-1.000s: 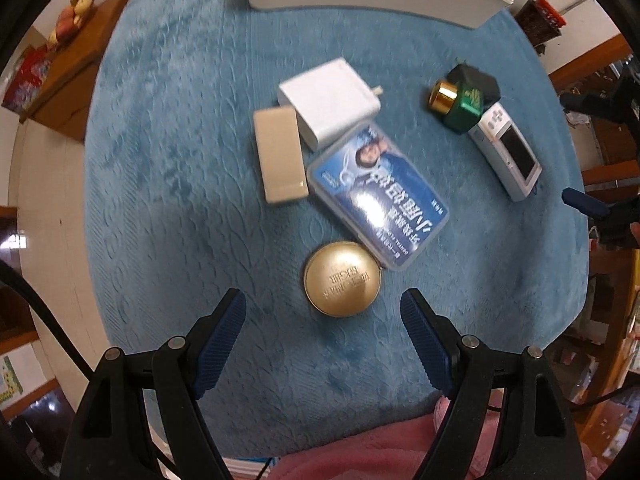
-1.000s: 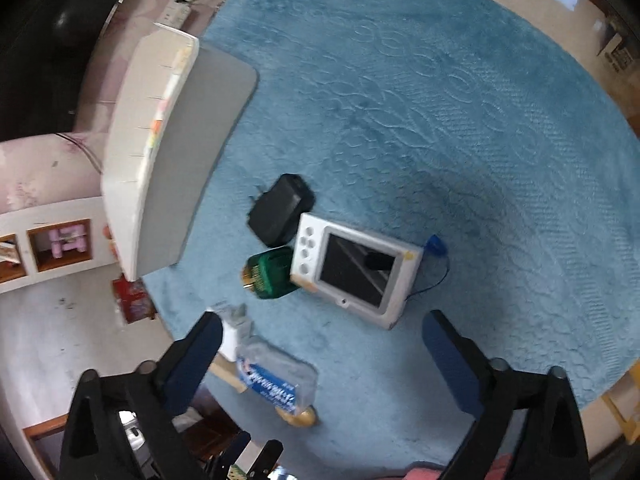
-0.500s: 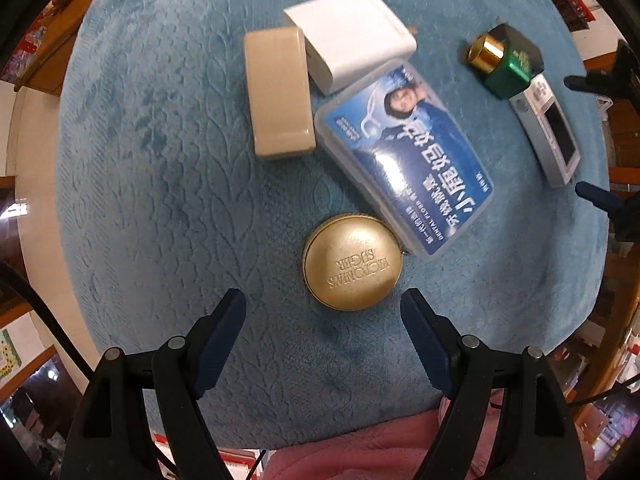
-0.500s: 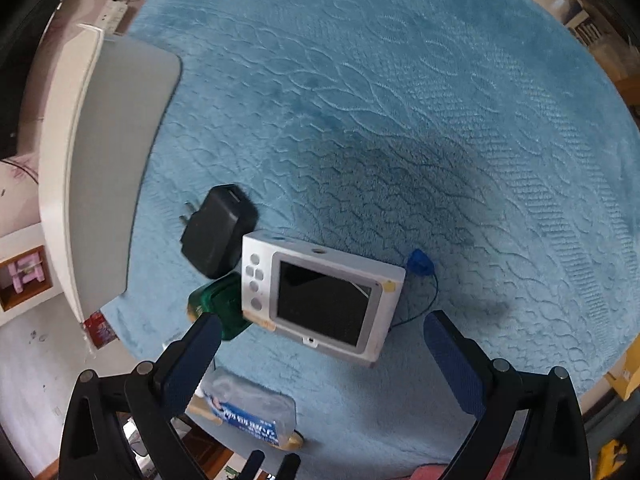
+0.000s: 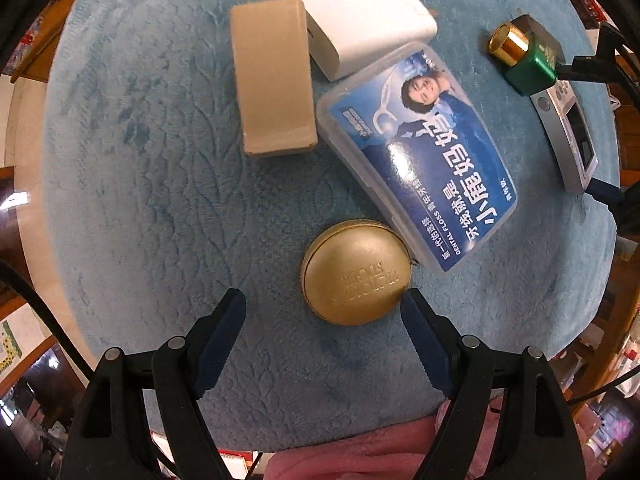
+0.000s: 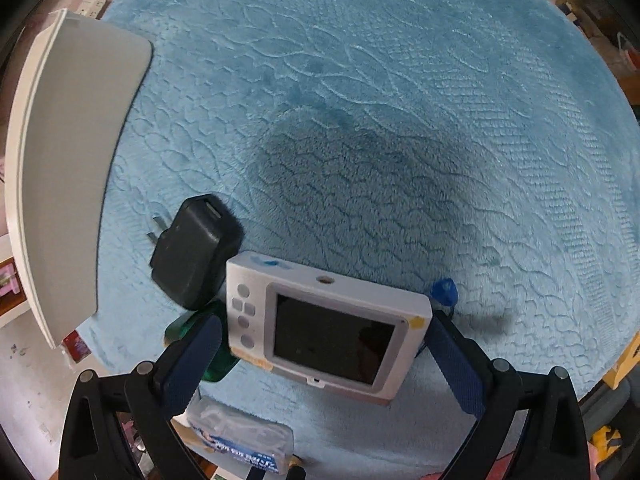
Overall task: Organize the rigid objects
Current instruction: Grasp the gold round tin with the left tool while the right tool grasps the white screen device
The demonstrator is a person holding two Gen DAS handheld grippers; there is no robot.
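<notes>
A gold round tin [image 5: 356, 272] lies on the blue plush cloth [image 5: 160, 200], just ahead of my open left gripper [image 5: 322, 308] and close to its right fingertip. Beyond the tin are a blue dental floss box [image 5: 420, 160], a beige block [image 5: 274, 88] and a white charger [image 5: 360, 16]. A silver camera [image 6: 328, 332] lies screen up, and my right gripper [image 6: 322, 338] stands open with one finger on each side of it. Beside the camera are a black plug adapter [image 6: 196, 252] and a green bottle with a gold cap [image 5: 524, 60], which the left finger partly hides in the right wrist view.
A white tray [image 6: 72, 160] stands at the left edge of the cloth in the right wrist view. A small blue tag [image 6: 444, 292] on a cord lies by the camera's corner. Wide bare cloth [image 6: 400, 100] stretches beyond the camera. Pink fabric [image 5: 360, 456] shows below the left gripper.
Both grippers have come down toward the cloth. The gold tin now sits near the left fingertips, and the camera has come between the right fingers. Neither opening has changed.
</notes>
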